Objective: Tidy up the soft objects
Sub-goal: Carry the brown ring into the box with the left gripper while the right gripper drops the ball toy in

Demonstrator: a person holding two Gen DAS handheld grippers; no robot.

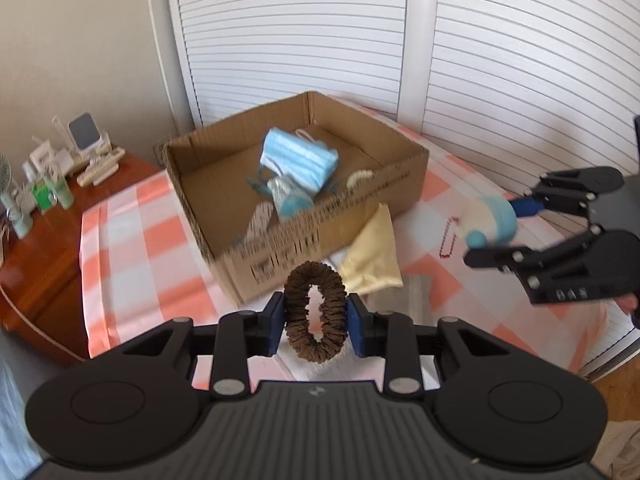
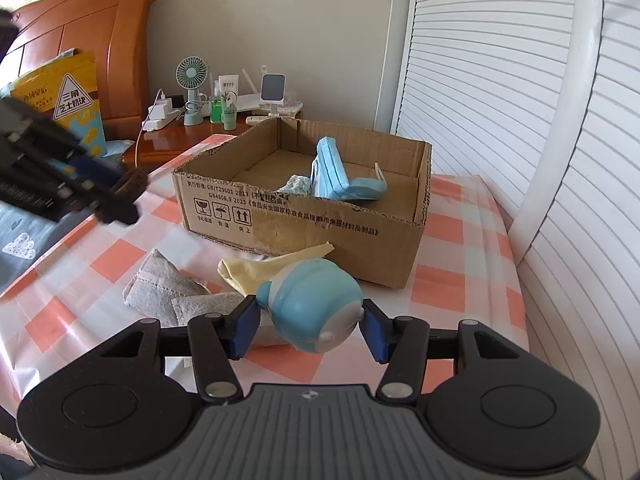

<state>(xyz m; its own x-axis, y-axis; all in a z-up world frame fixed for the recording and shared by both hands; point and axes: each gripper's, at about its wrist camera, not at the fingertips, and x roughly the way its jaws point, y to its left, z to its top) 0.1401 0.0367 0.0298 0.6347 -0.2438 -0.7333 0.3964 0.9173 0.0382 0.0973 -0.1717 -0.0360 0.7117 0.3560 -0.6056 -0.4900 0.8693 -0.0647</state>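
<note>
Two grippers are seen, each loaded.

Left wrist view: the left gripper (image 1: 316, 314) is clamped on a brown scrunchie (image 1: 315, 312), which is held upright between the blue pads (image 1: 276, 326), above the checked cloth (image 1: 132, 240) and just short of the near wall of the cardboard box (image 1: 320, 236). Inside the box a blue face mask (image 1: 298, 164) is seen on top, with a teal item (image 1: 290, 198) in front of it and a whitish item (image 1: 360, 178) by the near wall; these two are too blurred to identify. A yellow cloth (image 1: 372, 256) is lying against the box's outer wall. At the right, the right gripper (image 1: 490, 226) is seen closed around a light-blue soft toy (image 1: 490, 222), raised over the cloth beside the box. A wooden nightstand (image 1: 48, 248) with small bottles is at the left.

Right wrist view: the right gripper (image 2: 308, 322) is closed on the light-blue soft toy (image 2: 316, 308), jaws moderately wide around its body. The toy is held above the checked cloth (image 2: 452, 284), in front of the cardboard box (image 2: 304, 216). Below it the yellow cloth (image 2: 256, 268) and a grey folded cloth (image 2: 168, 288) are lying on the checked cloth, the yellow one touching the box. The face mask (image 2: 332, 176) is resting in the box. At the left, blurred, the left gripper (image 2: 120, 196) is seen with the brown scrunchie (image 2: 126, 196) in its jaws, off the surface. A small fan (image 2: 192, 88) is standing on the nightstand (image 2: 172, 144).
</note>
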